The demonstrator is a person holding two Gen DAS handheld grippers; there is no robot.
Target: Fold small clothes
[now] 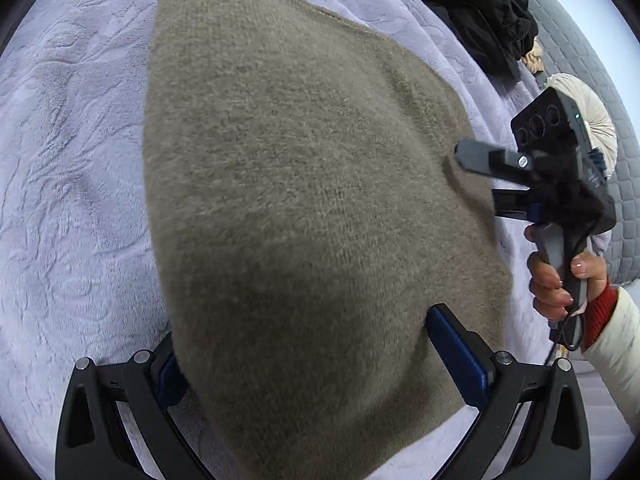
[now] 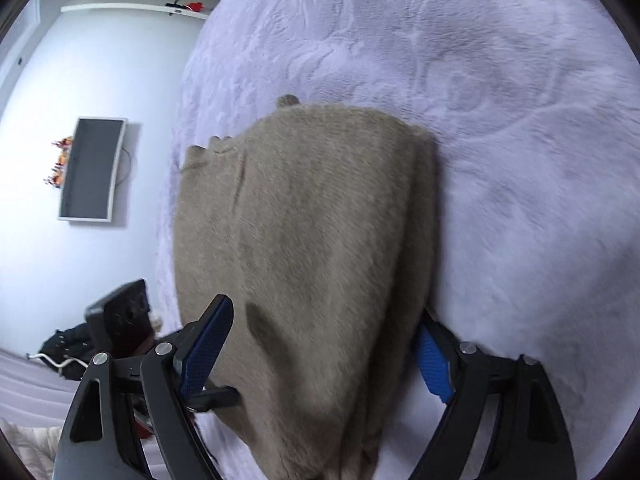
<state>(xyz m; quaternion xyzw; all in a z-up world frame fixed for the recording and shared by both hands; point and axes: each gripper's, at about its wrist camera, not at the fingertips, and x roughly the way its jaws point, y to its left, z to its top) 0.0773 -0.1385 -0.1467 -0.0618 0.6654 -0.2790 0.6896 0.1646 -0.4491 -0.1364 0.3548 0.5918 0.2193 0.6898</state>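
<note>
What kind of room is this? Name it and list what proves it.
Most likely a bedroom. A plush lavender bedspread covers a wide bed on which the taupe knit sweater lies, a quilted grey headboard with a round cushion stands behind, and a wall-mounted television faces it.

L wrist cam close above taupe knit sweater [image 1: 304,200], angled steeply down, right gripper [image 1: 480,176] at its right edge; R wrist cam lower, shallower, facing wall TV [image 2: 92,168]; both share sweater, lilac blanket [image 2: 500,120]
</note>
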